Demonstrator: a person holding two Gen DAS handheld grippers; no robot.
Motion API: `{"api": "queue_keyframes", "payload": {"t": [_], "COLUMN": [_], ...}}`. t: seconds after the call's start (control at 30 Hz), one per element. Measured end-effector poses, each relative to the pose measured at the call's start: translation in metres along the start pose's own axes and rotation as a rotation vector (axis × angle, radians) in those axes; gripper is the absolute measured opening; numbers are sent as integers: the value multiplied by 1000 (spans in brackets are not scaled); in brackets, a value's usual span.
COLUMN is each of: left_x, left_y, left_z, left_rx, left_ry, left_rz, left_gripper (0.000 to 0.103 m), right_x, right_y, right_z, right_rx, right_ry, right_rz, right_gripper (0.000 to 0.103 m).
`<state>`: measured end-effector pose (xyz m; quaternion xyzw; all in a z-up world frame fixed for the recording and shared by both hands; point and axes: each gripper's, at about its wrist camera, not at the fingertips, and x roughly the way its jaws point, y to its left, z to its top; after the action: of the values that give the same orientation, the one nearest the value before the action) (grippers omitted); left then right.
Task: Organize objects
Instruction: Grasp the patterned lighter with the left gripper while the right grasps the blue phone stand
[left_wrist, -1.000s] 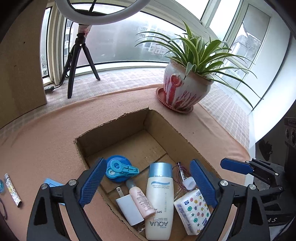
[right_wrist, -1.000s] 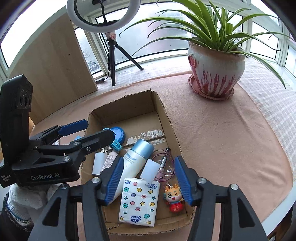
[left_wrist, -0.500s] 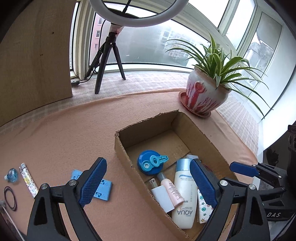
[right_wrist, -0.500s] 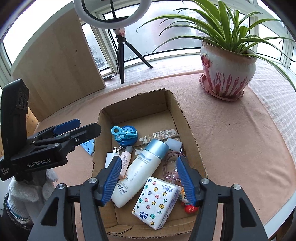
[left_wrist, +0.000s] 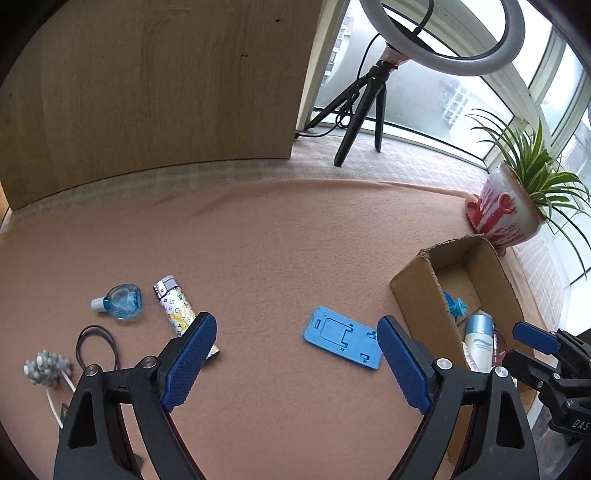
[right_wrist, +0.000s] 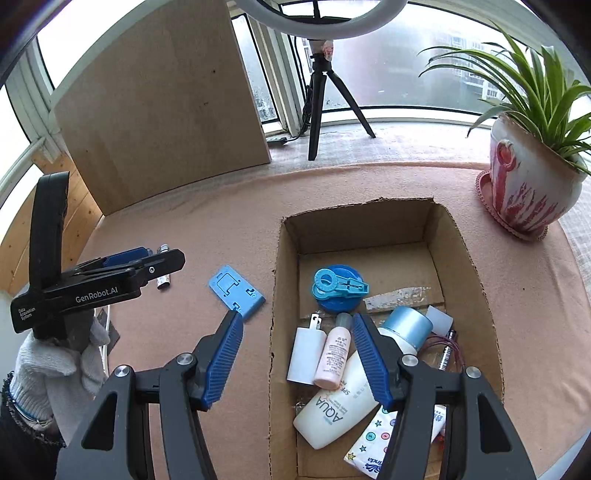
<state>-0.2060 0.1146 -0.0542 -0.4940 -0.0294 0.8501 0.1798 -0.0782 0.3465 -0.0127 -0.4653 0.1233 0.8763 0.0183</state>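
Fingers of the left gripper (left_wrist: 295, 363) wide apart, closing slightly, nothing between them; blue stand (left_wrist: 342, 336) lies flat on the counter (left_wrist: 277, 236) just ahead, lighter (left_wrist: 177, 308) by the left finger. Right gripper (right_wrist: 297, 360) about half open, empty, straddling the box (right_wrist: 476, 280) wall; stand just ahead of its left finger, bottles inside the box to the right.

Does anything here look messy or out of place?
Yes. The box already holds bottles and bits, yet a blue stand, a lighter, a small blue bottle, a hair band and a beaded piece lie scattered on the cloth outside it.
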Motion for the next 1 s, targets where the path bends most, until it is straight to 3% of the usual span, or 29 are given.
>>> {"api": "queue_keyframes", "payload": {"t": [0.33,0.63,0.83,1.0], "left_x": [29,59,72,75], "left_y": [59,71,70,68], "left_z": [6,7,8,10], "left_rx": [-98,-120,-90,-37], "left_ry": [86,145,148,138], "left_rz": [77,116,156,212], "left_gripper": [76,74,68,42], "right_x": [49,103,128,138], "right_y": [47,80,80,82], "right_z": [21,33,37,41], "right_rx": [-81,-165,-136,-122], "right_ry": [88,207,260,281], "right_rz": [56,43,39,36], "right_gripper": [47,41,41,41]}}
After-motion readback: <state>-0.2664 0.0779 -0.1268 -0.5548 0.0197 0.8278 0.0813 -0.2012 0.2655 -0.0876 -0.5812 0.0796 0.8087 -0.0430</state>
